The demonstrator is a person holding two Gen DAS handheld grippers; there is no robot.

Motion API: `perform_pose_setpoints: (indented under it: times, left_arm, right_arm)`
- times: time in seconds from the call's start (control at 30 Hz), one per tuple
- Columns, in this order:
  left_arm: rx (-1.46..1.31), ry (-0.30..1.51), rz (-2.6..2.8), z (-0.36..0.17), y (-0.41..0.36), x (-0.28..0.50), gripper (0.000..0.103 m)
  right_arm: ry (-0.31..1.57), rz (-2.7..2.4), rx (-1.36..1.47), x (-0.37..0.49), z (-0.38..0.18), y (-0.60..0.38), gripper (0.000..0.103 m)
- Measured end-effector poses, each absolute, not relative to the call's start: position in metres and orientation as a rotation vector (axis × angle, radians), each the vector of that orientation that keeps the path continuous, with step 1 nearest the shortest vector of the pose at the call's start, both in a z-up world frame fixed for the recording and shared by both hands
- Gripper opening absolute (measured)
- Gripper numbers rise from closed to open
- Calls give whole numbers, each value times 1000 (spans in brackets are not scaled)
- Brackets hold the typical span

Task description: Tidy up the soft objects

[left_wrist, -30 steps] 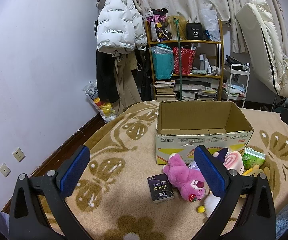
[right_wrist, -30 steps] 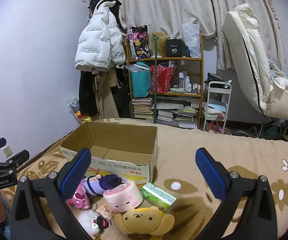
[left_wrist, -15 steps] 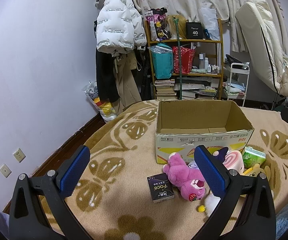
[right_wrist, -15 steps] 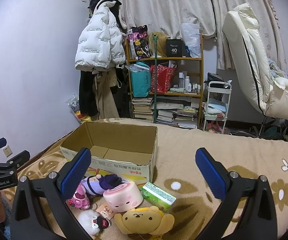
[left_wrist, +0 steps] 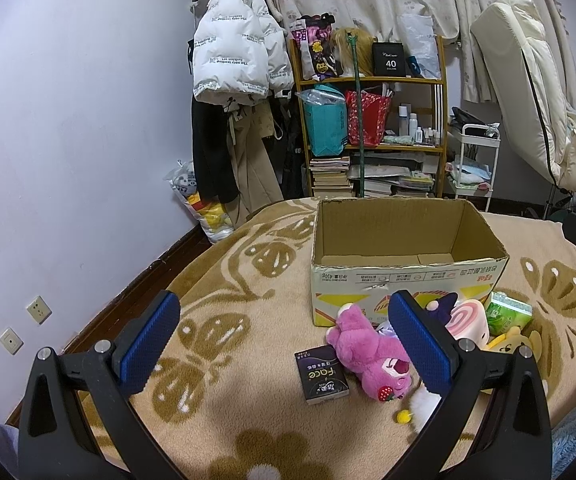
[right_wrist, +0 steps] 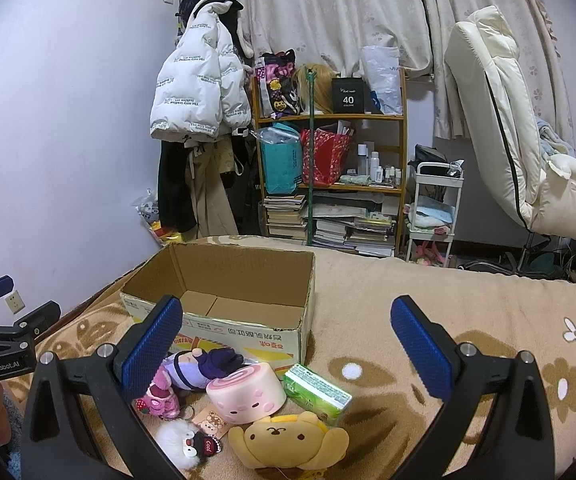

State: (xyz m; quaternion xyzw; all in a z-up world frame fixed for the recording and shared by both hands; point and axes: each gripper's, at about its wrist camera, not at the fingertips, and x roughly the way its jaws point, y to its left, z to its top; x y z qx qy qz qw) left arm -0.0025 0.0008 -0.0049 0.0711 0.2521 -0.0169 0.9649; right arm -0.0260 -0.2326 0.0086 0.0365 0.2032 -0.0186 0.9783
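Before the cardboard box [left_wrist: 404, 276]: both my claws gape, empty.
I should pinch the pink plush bear [left_wrist: 368, 352] across its belly, left claw [left_wrist: 283, 344]; right claw [right_wrist: 288, 344] idle.

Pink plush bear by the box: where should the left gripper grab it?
Grip the pink plush bear across its belly, coming down from above with the left gripper. It lies flat on the blanket, head nearest; the torso is narrowest and clear of the black packet.

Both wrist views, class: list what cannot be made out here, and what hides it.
- Purple plush doll: left wrist view, mostly behind the left gripper's blue finger pad.
- Pink plush bear: right wrist view, half hidden by the right gripper's finger.
- Brown cardboard box: floor partly hidden by its front wall.
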Motion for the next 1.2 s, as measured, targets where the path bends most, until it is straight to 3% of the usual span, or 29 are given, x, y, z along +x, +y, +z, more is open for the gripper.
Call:
perform_pose_setpoints:
  times: [1.2]
  left_arm:
    - [147, 516, -36, -6, 0, -2, 103]
  right_arm:
    - [407, -29, 43, -24, -1, -229, 103]
